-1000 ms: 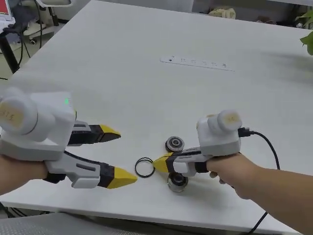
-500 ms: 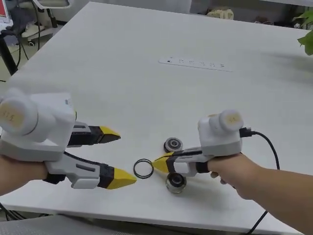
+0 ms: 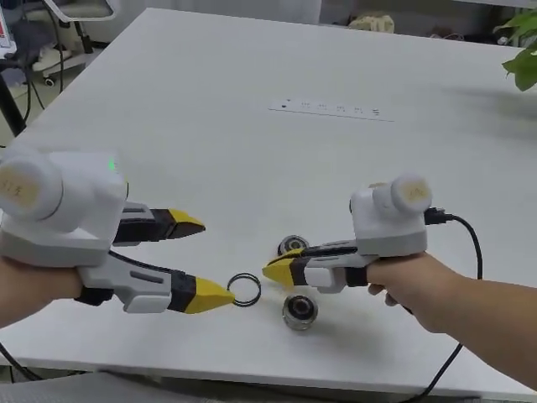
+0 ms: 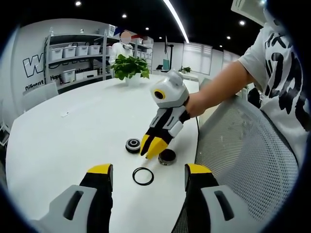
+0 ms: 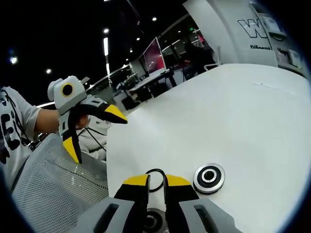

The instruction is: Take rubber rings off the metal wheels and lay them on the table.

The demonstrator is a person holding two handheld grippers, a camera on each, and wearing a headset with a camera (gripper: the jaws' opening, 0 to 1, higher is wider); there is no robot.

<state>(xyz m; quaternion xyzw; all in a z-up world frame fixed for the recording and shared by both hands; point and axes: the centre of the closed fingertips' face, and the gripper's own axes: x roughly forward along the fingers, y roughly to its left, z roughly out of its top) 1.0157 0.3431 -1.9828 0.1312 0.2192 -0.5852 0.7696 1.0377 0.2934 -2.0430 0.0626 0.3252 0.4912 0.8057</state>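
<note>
A loose black rubber ring (image 3: pixel 245 275) lies on the white table (image 3: pixel 252 151) near its front edge. Two metal wheels sit right of it: one (image 3: pixel 293 245) half hidden behind my right gripper, one (image 3: pixel 300 311) nearer me. My right gripper (image 3: pixel 273 271) is shut, with nothing held, its yellow tips just above and right of the ring. My left gripper (image 3: pixel 210 260) stands open left of the ring. In the left gripper view the ring (image 4: pixel 153 176) lies ahead of the open jaws. In the right gripper view the ring (image 5: pixel 155 170) lies past the tips, a wheel (image 5: pixel 209 177) to the right.
A white power strip (image 3: pixel 331 109) lies farther back on the table. A green plant (image 3: pixel 524 59) stands at the far right edge. A grey mesh chair (image 4: pixel 243 155) is beside the table's front edge. A cable (image 3: pixel 466 243) trails from the right gripper.
My right gripper has risen a little, so the near wheel now shows clear below it. The left gripper's lower jaw has come closer to the ring. The ring and wheels have stayed put.
</note>
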